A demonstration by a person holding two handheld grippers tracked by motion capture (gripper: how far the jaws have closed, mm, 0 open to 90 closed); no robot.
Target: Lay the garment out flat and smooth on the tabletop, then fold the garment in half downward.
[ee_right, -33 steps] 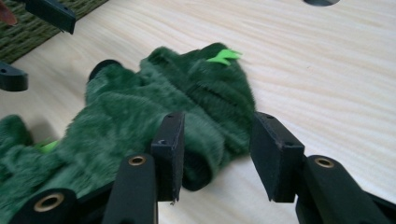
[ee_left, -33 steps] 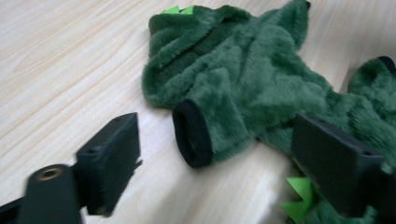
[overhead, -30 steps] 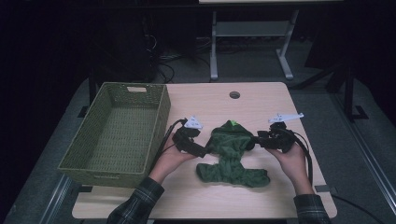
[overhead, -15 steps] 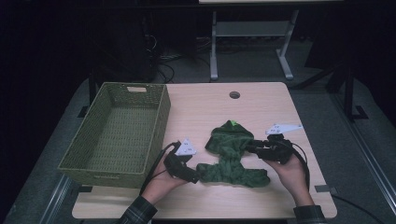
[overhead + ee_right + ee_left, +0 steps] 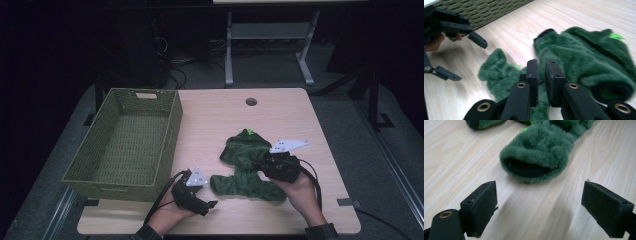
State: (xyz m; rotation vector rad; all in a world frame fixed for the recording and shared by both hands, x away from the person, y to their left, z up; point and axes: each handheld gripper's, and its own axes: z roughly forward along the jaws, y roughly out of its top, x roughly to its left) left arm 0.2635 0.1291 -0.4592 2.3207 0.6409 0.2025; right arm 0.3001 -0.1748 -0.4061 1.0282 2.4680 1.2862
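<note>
A green fuzzy garment lies crumpled on the wooden table, right of centre. My right gripper rests on its middle. In the right gripper view its jaws have just been closing to a narrow slit, with green pile pinched between them. My left gripper sits low by the front edge, just left of the garment. Its jaws are wide open and hold nothing, facing a cuffed sleeve end a short way ahead. That open gripper also appears at the left of the right gripper view.
A green woven basket with nothing in it stands on the table's left half, close to my left hand. A round cable hole is at the back. A metal stand is on the dark floor beyond the table.
My left gripper has pulled back toward the front edge, away from the garment. The right gripper has moved left onto the garment, and the garment's right side has bunched inward.
</note>
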